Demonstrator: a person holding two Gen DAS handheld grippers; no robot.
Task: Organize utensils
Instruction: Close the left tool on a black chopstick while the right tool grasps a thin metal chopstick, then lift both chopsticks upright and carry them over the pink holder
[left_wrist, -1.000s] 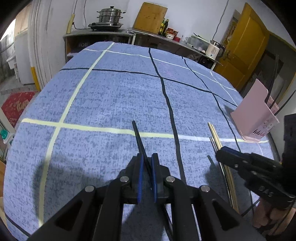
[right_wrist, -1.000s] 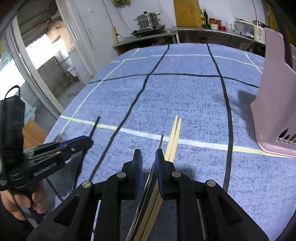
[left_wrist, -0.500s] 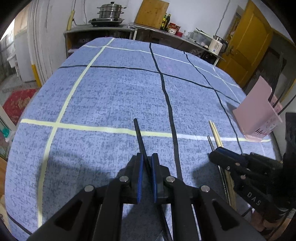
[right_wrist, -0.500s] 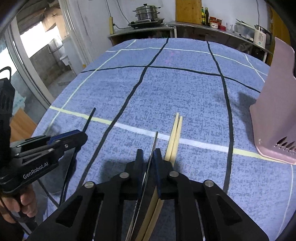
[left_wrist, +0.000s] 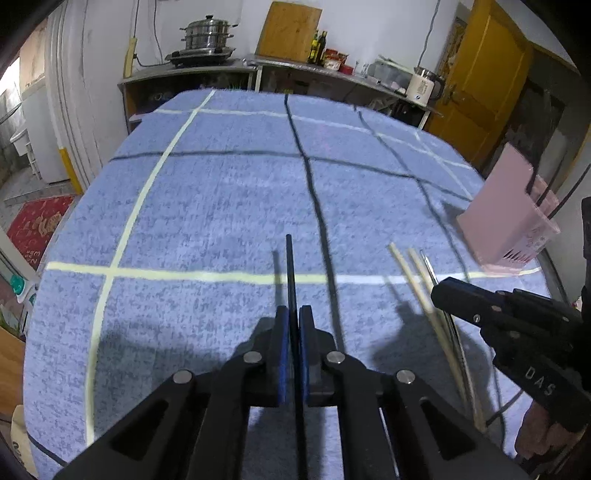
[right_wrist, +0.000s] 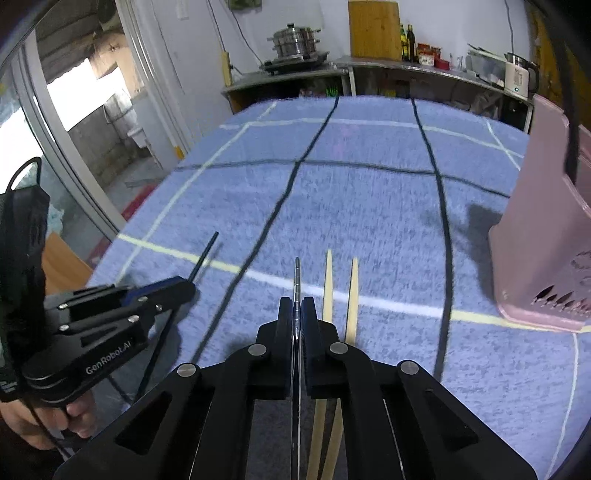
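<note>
Left gripper (left_wrist: 291, 325) clamped on black chopstick (left_wrist: 289, 273); right gripper (right_wrist: 297, 314) clamped on metal chopstick (right_wrist: 297, 280). Could pivot or slip from the thin pinch en route to holder (right_wrist: 546, 236) at 2 o'clock, or snag wooden chopsticks (right_wrist: 327, 280).

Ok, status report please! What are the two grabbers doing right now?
Left gripper shut on black chopstick. Right gripper shut on metal chopstick. Two wooden chopsticks beside it. Path to pink holder clear.
</note>
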